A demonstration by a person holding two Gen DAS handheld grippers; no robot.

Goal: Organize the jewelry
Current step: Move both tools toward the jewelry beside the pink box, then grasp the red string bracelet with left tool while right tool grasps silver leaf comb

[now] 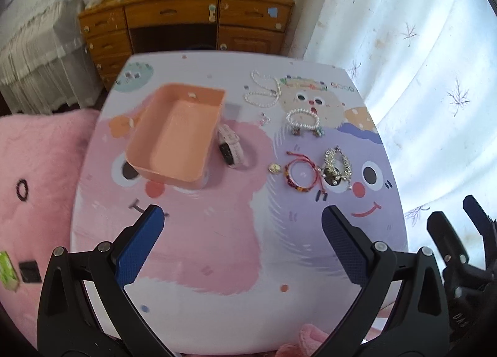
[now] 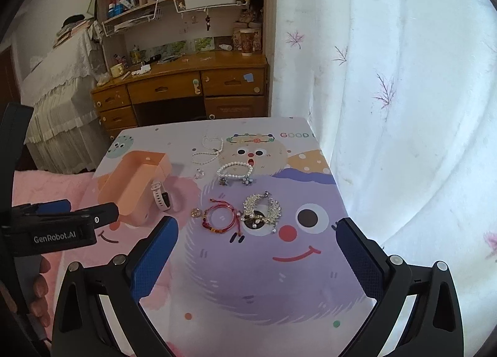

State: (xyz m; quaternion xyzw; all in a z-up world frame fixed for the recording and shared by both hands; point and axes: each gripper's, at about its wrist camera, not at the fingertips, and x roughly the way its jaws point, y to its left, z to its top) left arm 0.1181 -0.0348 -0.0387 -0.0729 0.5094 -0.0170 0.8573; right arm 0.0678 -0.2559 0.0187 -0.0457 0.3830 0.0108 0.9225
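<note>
Left wrist view: orange box (image 1: 177, 133) holds no jewelry.

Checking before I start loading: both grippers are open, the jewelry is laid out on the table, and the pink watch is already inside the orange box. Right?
Not quite. The pink watch is not inside the orange box; it lies on the table beside it, as the left wrist view shows. The left gripper and right gripper are open, jewelry on the table.

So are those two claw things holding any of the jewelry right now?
No. The left tool and the right tool are both open and empty; the bracelets lie on the table, the box beside them.
</note>
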